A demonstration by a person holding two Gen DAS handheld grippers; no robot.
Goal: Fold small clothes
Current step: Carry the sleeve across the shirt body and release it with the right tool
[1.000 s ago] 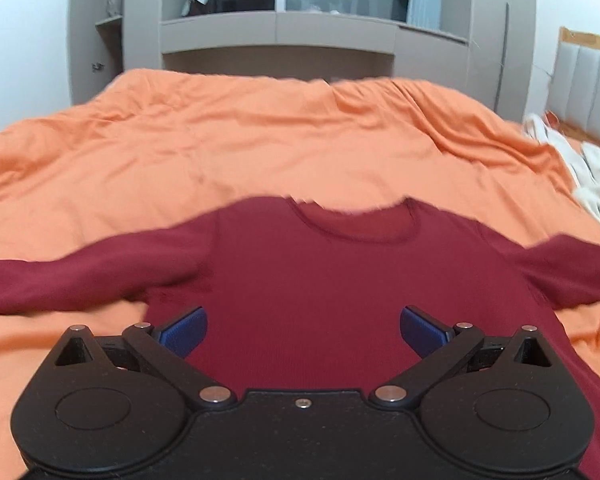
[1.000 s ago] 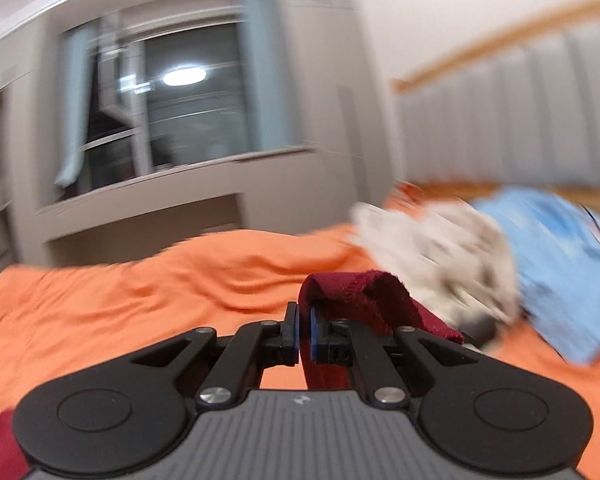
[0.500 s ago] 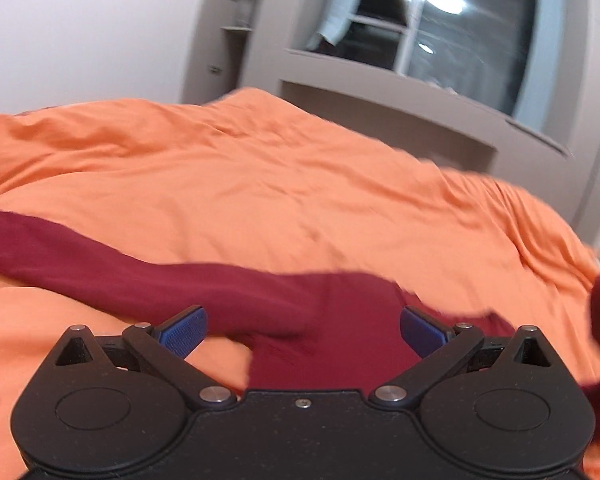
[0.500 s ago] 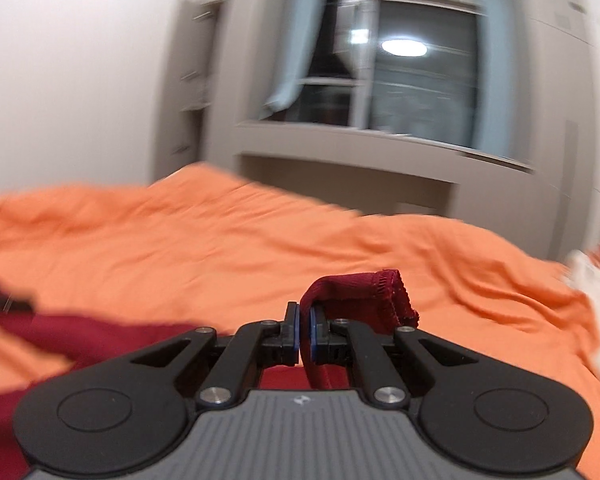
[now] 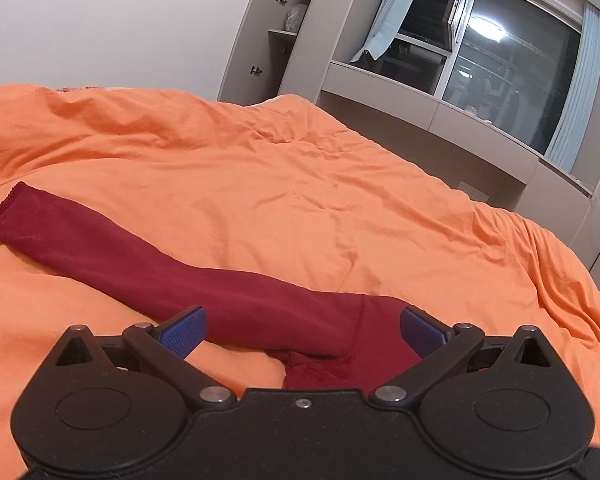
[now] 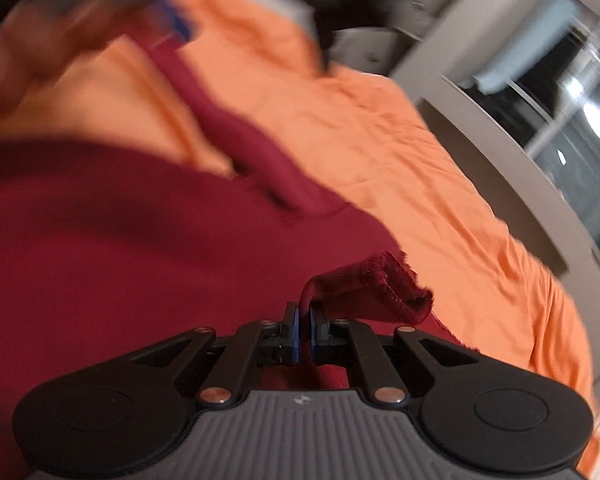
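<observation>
**Inspector:** Maroon knit is sitting pinched between the pads of the right gripper (image 6: 303, 330), jaws together on it. That is the cuff (image 6: 374, 290) of one sleeve, its stitched hem curling up just ahead of the fingertips.

**Assistant:** And the rest of the garment?

**Inspector:** The body of the maroon top (image 6: 112, 240) is spreading directly ahead and to the left of the right tongs, lying on the orange duvet (image 6: 400, 152). The view is blurring, so seams are hard to read. The left gripper (image 5: 302, 330) is standing wide apart, holding nothing; the shoulder seam is lying between its blue pads (image 5: 182, 330) without either one pressing on it. The other sleeve (image 5: 112, 254) is running away to the far left of those tongs, flat on the duvet.

**Assistant:** Handling?

**Inspector:** Judging by the drape, it is light, soft and limp, not slippery or fragile. It is likely to sag and crease from a single hold, so I am recommending hems, cuffs and shoulder seams, where the cloth is doubled.

**Assistant:** Markings?

**Inspector:** I am finding no legible label or brand on the garment. A small emblem on the right tool's grey housing is too blurred to read. Beyond the bed, a window (image 5: 512, 76) is showing dark.
</observation>
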